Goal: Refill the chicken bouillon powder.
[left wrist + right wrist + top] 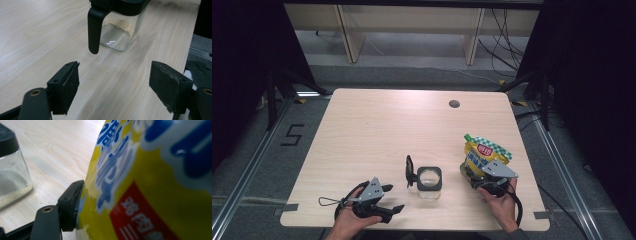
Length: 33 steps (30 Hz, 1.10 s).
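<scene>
The yellow seasoning pouch (pixel 482 155) is being clamped upright by the right hand-held gripper (pixel 484 179) on the table (pixel 377 125), likely for pouring into the open jar (pixel 429 181); the left hand-held gripper (pixel 388 197) is being kept wide, empty, nearby.

Left hand (pixel 349 220) low at the near table edge, wrapped around the left gripper (pixel 393 197), jaws spread wide with nothing between them, pointing right and slightly away. Right hand (pixel 502 202) near the right front edge, gripping the right gripper (pixel 469 172), aimed forward-left, its left jaw pad pressed flat against a surface.
</scene>
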Each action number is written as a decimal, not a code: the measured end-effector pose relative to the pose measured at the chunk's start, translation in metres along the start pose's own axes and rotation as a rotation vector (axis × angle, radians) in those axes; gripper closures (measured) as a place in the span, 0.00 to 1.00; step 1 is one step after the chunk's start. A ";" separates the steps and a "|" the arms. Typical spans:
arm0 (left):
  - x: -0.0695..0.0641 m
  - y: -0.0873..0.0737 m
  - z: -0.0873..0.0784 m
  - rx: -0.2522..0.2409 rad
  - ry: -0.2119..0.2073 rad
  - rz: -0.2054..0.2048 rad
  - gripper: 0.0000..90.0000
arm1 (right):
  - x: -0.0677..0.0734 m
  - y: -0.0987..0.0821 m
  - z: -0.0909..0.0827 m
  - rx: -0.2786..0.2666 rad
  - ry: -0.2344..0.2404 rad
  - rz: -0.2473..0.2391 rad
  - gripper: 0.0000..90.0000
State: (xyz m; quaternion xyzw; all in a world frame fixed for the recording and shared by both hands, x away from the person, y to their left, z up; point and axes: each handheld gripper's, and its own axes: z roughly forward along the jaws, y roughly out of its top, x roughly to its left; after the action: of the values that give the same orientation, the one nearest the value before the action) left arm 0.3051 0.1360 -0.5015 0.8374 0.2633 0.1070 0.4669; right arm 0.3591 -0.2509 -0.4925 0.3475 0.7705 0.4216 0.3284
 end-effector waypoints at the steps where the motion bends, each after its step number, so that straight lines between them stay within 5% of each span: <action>1: 0.001 0.000 -0.001 0.000 -0.004 0.006 0.26 | 0.003 0.003 0.000 0.003 -0.004 -0.038 0.36; 4: -0.001 0.000 0.000 -0.013 -0.003 -0.026 0.26 | 0.005 0.005 -0.001 0.014 -0.005 -0.058 0.37; 6: 0.001 0.000 -0.003 0.017 0.009 0.000 0.26 | 0.007 0.008 -0.004 0.018 0.003 -0.091 0.37; 10: 0.002 0.001 -0.002 -0.009 0.002 0.011 0.26 | 0.010 0.013 -0.009 0.005 -0.001 -0.105 0.37; 13: 0.002 0.001 -0.002 -0.015 0.002 0.002 0.26 | 0.013 0.019 -0.016 0.000 0.008 -0.168 0.37; 14: 0.004 0.001 -0.003 0.007 0.011 0.028 0.26 | 0.014 0.020 -0.020 0.000 0.015 -0.167 0.37; 15: 0.002 0.001 -0.002 -0.007 -0.001 0.000 0.26 | 0.015 0.020 -0.024 0.005 0.009 -0.161 0.37; 28: 0.003 0.001 -0.004 0.007 0.017 0.018 0.26 | 0.020 0.025 -0.034 0.031 -0.015 -0.272 0.38; 29: 0.002 0.000 -0.003 -0.010 0.008 -0.014 0.26 | 0.021 0.027 -0.036 0.034 -0.033 -0.314 0.39; 33: 0.001 0.000 -0.003 -0.011 0.007 -0.024 0.26 | 0.028 0.031 -0.043 0.049 -0.076 -0.415 0.39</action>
State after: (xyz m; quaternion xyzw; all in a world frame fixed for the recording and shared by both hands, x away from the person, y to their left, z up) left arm 0.3053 0.1387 -0.5001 0.8311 0.2741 0.1058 0.4721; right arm 0.3175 -0.2338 -0.4531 0.2046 0.8226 0.3127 0.4286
